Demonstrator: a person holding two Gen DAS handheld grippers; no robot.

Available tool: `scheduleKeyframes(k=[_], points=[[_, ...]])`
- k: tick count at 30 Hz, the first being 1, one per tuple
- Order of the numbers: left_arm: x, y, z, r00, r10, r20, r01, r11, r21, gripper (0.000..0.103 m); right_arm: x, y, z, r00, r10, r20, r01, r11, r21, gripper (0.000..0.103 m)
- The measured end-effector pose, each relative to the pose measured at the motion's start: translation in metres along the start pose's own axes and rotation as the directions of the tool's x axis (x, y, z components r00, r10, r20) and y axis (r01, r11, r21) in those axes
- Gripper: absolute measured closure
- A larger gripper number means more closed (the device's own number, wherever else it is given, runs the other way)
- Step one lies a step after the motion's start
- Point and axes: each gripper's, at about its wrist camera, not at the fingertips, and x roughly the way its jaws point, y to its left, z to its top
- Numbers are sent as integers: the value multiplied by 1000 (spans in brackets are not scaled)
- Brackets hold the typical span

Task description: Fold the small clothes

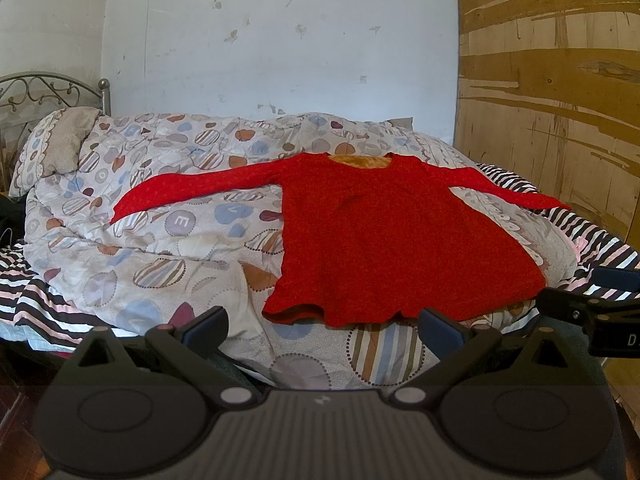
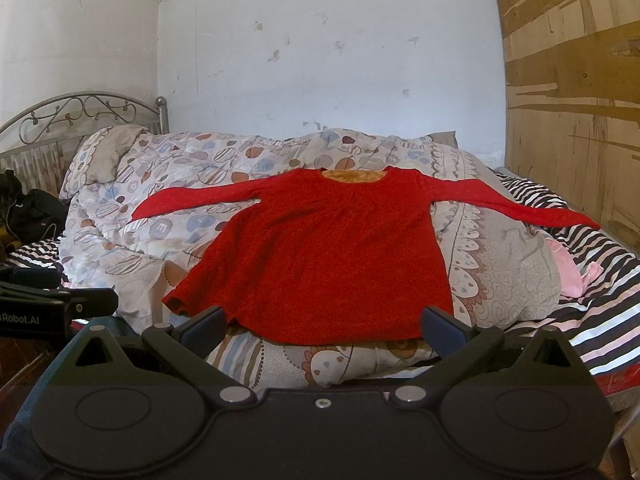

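A red long-sleeved top (image 1: pixel 384 240) lies flat on the patterned duvet (image 1: pixel 180 208), front up, both sleeves spread out sideways, neck at the far end with an orange lining showing. It also shows in the right wrist view (image 2: pixel 324 256). My left gripper (image 1: pixel 324 330) is open and empty, just short of the hem. My right gripper (image 2: pixel 324 330) is open and empty, also just in front of the hem. The right gripper shows at the right edge of the left wrist view (image 1: pixel 592 300); the left gripper shows at the left edge of the right wrist view (image 2: pixel 52 300).
The duvet (image 2: pixel 152 240) lies bunched on a bed with a striped sheet (image 2: pixel 592 288). A pillow (image 1: pixel 60 148) and a metal headboard (image 2: pixel 76 116) are at the left. A pink cloth (image 2: pixel 572 272) lies at the right. A wooden panel (image 1: pixel 552 120) stands on the right, a white wall behind.
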Motion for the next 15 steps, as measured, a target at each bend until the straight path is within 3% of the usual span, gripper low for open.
scheduleKeyframes(k=[15], points=[[0,0,0,1000,2,-4,-2,1000,3,0,3,1,2,1000,3,-20,-3,1000,-5,0]])
